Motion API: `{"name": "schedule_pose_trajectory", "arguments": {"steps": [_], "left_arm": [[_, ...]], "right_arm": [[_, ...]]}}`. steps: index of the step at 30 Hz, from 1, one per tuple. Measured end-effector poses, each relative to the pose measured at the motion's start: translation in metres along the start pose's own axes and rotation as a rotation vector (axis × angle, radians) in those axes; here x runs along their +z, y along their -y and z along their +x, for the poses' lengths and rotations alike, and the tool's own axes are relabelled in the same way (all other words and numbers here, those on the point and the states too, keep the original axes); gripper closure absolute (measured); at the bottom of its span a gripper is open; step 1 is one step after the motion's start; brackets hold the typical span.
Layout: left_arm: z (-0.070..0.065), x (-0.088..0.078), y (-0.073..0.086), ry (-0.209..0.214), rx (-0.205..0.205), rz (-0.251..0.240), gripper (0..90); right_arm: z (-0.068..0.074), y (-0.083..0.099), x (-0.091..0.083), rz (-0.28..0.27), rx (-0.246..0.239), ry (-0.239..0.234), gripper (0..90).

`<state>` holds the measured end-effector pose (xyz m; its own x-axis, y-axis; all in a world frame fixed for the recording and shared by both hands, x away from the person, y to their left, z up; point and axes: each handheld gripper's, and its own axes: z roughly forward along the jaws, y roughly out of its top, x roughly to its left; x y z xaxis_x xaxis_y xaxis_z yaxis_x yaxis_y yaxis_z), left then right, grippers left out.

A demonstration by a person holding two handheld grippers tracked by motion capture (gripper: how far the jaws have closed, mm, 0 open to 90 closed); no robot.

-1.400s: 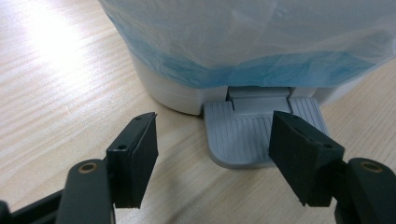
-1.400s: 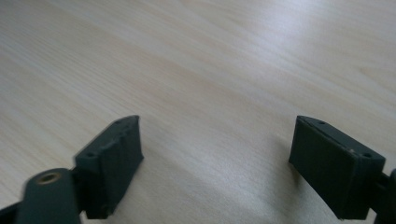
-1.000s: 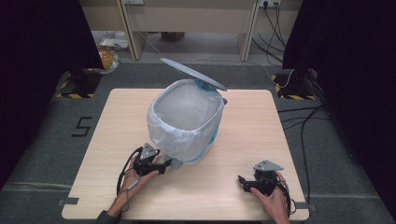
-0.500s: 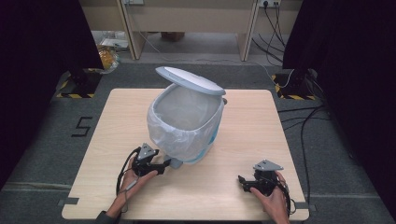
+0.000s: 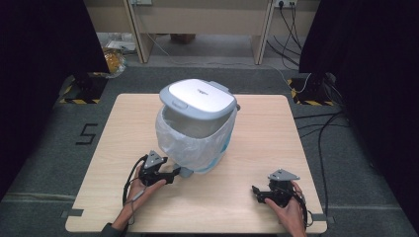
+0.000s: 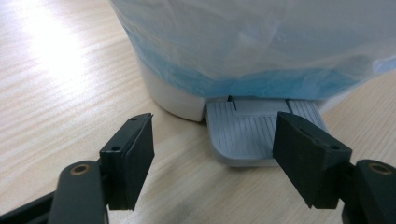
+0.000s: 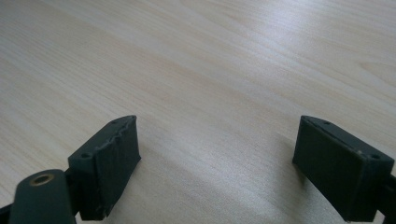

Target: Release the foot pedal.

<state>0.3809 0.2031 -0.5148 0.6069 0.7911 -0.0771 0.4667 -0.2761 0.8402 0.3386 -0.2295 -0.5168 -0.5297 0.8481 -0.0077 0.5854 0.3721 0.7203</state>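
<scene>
We hold the left hand-held gripper point(image 6: 212, 154) at the grey foot pedal point(image 6: 245, 135) of the lined pedal bin point(image 5: 197, 128) mid-desk point(image 5: 296, 148); its jaws have just been opening, gripping nothing. The lid point(image 5: 200, 101) sits nearly shut. The right hand-held gripper point(image 7: 215, 163) rests open, empty. Next, we judge, withdraw.

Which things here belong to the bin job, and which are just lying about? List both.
In the job:
- pedal bin with its white lid and plastic liner
- grey foot pedal
- left claw, open at the pedal

Lying about:
- right claw, open over bare table
- yellowish bag on the floor
- floor cables
</scene>
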Motion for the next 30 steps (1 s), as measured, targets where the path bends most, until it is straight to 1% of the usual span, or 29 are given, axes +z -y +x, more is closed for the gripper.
{"name": "schedule_pose_trajectory", "arguments": {"steps": [1, 2, 4, 7, 8, 9, 10, 15, 16, 21, 26, 30], "left_arm": [[0.001, -0.001, 0.0, 0.005, -0.006, -0.006, 28.4], [0.002, -0.002, -0.001, 0.013, -0.022, -0.016, 28.3], [0.002, -0.002, -0.002, 0.008, -0.008, -0.012, 27.7], [0.0, -0.003, -0.003, 0.005, -0.007, -0.01, 28.0], [0.0, -0.003, -0.004, 0.001, 0.001, -0.007, 28.4], [-0.002, -0.004, -0.006, 0.013, 0.006, 0.0, 27.5], [-0.002, -0.005, -0.006, 0.022, 0.0, 0.001, 27.0], [0.0, -0.008, -0.007, 0.023, -0.009, -0.007, 26.8], [0.001, -0.011, -0.008, 0.028, -0.02, -0.014, 26.8], [0.002, -0.017, -0.009, 0.04, -0.029, -0.015, 26.5], [-0.002, -0.02, -0.01, 0.064, -0.03, -0.013, 26.3], [-0.007, -0.022, -0.011, 0.074, -0.02, -0.014, 25.9]], "right_arm": [[0.0, 0.0, 0.0, 0.0, 0.0, 0.0, 14.3], [0.0, 0.0, 0.0, 0.0, 0.0, 0.0, 14.3], [0.0, 0.0, 0.0, 0.0, 0.0, 0.001, 14.2], [0.0, 0.0, 0.0, -0.001, 0.0, 0.001, 14.1], [0.0, 0.0, 0.0, -0.001, 0.0, 0.001, 14.2], [0.0, 0.0, 0.0, -0.001, 0.0, 0.001, 14.1], [0.0, 0.0, 0.0, -0.001, 0.0, 0.001, 14.1], [0.0, 0.0, 0.0, 0.0, 0.0, 0.0, 14.0], [0.0, 0.0, 0.0, 0.0, 0.0, 0.0, 14.0], [0.0, 0.0, 0.0, 0.0, -0.002, 0.0, 13.9], [0.0, 0.0, 0.0, -0.001, -0.003, -0.001, 13.9], [-0.001, 0.0, 0.0, 0.0, -0.003, -0.001, 13.8]]}}
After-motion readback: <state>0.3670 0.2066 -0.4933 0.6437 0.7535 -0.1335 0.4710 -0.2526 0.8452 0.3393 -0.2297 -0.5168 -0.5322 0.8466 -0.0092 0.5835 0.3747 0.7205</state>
